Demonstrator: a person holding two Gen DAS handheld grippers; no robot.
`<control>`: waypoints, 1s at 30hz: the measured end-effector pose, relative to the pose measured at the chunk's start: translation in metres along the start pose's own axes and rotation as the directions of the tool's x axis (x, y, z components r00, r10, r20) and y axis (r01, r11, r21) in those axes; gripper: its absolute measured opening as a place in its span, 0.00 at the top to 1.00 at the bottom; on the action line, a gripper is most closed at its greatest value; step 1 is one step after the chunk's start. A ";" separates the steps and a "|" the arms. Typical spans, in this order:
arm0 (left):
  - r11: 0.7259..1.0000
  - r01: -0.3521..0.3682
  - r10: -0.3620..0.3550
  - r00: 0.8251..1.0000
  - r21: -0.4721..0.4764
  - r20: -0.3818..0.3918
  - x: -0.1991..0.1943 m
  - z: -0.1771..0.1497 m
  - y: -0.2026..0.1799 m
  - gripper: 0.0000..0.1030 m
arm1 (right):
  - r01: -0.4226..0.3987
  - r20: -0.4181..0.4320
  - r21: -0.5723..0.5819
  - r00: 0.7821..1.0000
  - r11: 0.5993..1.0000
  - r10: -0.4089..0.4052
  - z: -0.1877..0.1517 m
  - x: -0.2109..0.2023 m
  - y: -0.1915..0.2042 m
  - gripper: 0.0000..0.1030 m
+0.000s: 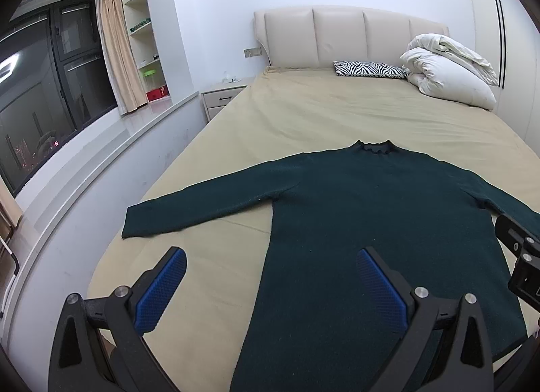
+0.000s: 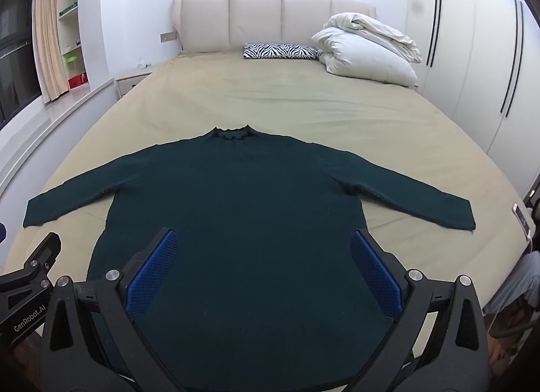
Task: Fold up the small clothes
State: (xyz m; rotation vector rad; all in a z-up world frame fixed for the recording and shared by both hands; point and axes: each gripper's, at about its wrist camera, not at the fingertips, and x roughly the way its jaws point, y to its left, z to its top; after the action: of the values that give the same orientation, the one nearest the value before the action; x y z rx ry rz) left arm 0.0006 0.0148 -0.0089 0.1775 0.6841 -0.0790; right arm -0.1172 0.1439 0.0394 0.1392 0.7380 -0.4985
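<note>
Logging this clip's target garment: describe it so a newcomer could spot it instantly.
Find the bed with the beige sheet. At its near end lies the dark green sweater, flat, sleeves spread, frilled collar toward the headboard. It is the only dark thing there.

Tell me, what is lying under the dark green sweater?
The sweater lies flat on the beige bed sheet, sleeves spread. Whether anything else lies beneath cannot be seen; the knit covers it.

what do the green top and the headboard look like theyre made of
Green top: seemingly a soft knit, matte and slightly fuzzy, with a frilled collar edge. Headboard: looks like padded leather or faux leather, cream, with a faint sheen and stitched vertical panels; which of the two cannot be told.
</note>
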 end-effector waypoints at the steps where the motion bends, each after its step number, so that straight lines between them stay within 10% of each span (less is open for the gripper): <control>1: 1.000 -0.001 0.001 1.000 0.000 -0.002 0.001 0.000 0.000 0.00 | -0.001 -0.002 -0.001 1.000 1.000 0.001 0.001 0.000 0.000 0.00; 30: 1.000 -0.003 0.003 1.000 -0.013 -0.013 0.001 -0.002 -0.002 0.00 | -0.005 -0.030 -0.005 1.000 1.000 0.005 -0.001 0.008 0.002 0.00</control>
State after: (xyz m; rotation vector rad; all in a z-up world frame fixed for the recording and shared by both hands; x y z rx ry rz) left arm -0.0002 0.0133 -0.0113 0.1670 0.6972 -0.0704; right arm -0.1117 0.1428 0.0329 0.1435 0.7677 -0.4906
